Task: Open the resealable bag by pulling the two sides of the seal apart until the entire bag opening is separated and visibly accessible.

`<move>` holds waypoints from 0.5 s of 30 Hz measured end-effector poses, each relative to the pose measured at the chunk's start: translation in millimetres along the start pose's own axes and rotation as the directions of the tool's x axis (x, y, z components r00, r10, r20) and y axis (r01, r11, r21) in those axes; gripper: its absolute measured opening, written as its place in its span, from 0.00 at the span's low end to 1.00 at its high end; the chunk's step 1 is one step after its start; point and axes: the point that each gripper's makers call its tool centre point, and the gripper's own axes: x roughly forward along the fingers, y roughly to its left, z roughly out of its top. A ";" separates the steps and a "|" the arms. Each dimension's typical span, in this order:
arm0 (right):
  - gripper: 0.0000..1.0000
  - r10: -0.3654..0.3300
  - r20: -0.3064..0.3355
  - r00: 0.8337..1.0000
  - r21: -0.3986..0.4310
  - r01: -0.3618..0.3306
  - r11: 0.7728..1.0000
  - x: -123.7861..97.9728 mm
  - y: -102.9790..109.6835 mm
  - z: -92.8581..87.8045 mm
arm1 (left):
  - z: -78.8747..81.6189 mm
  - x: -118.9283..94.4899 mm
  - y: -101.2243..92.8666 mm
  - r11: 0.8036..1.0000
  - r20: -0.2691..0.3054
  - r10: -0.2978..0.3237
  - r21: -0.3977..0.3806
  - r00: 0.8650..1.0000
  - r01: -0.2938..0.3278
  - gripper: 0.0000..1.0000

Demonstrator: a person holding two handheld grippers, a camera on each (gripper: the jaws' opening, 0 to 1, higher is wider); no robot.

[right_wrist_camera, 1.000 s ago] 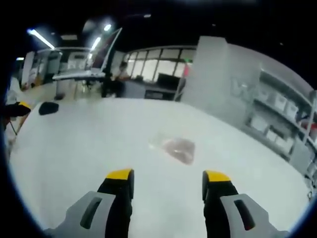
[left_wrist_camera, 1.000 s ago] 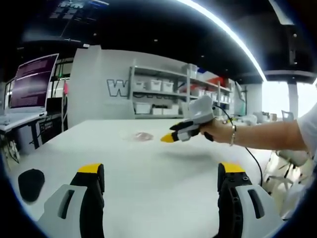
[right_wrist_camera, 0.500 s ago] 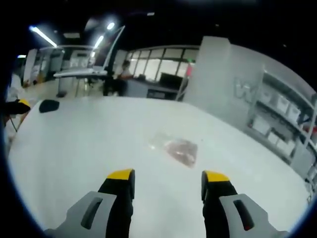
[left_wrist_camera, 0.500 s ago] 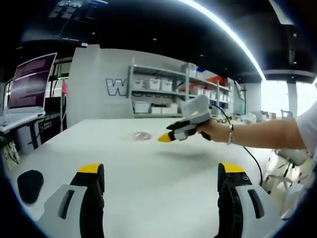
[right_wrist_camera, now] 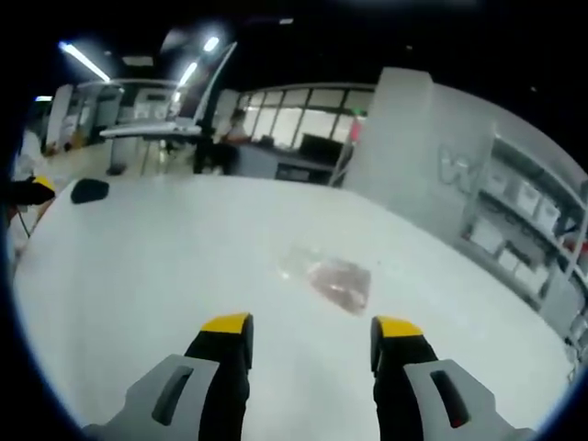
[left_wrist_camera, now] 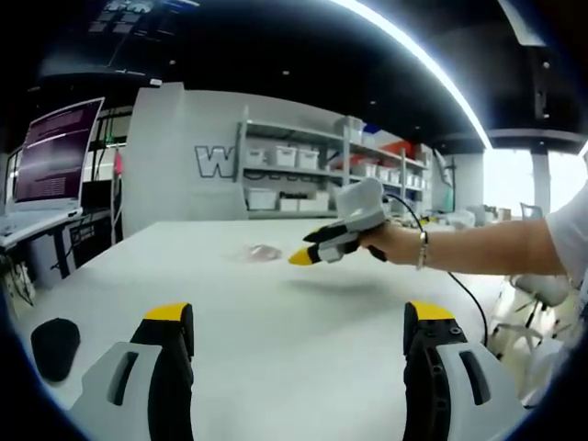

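A small clear resealable bag [right_wrist_camera: 335, 276] with pinkish contents lies flat on the white table [right_wrist_camera: 138, 276], a short way beyond my right gripper [right_wrist_camera: 312, 326], whose jaws stand open and hold nothing. In the left gripper view the same bag [left_wrist_camera: 264, 252] rests far out on the table [left_wrist_camera: 294, 367]. There my right gripper [left_wrist_camera: 303, 256], held by a hand, hovers just right of the bag with its yellow tips pointing at it. My left gripper [left_wrist_camera: 299, 317] is open and low over the near part of the table, far from the bag.
A black rounded object [left_wrist_camera: 53, 340] sits near the table's left edge, the same object [right_wrist_camera: 89, 190] far left in the other view. A person's arm [left_wrist_camera: 487, 253] and a cable [left_wrist_camera: 473, 299] cross the right side. A monitor [left_wrist_camera: 60, 152] and shelves with bins [left_wrist_camera: 303, 175] stand behind.
The right gripper has moved a little closer to the bag, drifting left in the left gripper view. The left gripper and the bag have stayed put.
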 end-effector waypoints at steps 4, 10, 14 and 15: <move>0.50 0.001 -0.003 1.000 -0.004 -0.001 1.000 3.7 0.4 0.1 | 0.4 -0.9 1.3 1.000 0.001 0.004 0.000 1.000 -0.004 0.93; 0.50 -0.006 -0.005 1.000 -0.017 0.006 1.000 7.4 -2.3 1.8 | -0.2 -1.9 1.8 1.000 0.000 0.004 0.000 1.000 -0.004 0.93; 0.48 -0.006 -0.008 1.000 -0.024 0.006 1.000 10.5 -3.7 2.9 | -2.1 -1.6 2.5 1.000 -0.006 0.006 0.000 1.000 -0.006 0.93; 0.48 -0.007 -0.007 1.000 -0.028 0.006 1.000 11.1 -4.1 3.5 | -2.2 -1.6 2.5 1.000 -0.005 0.006 0.000 1.000 -0.006 0.93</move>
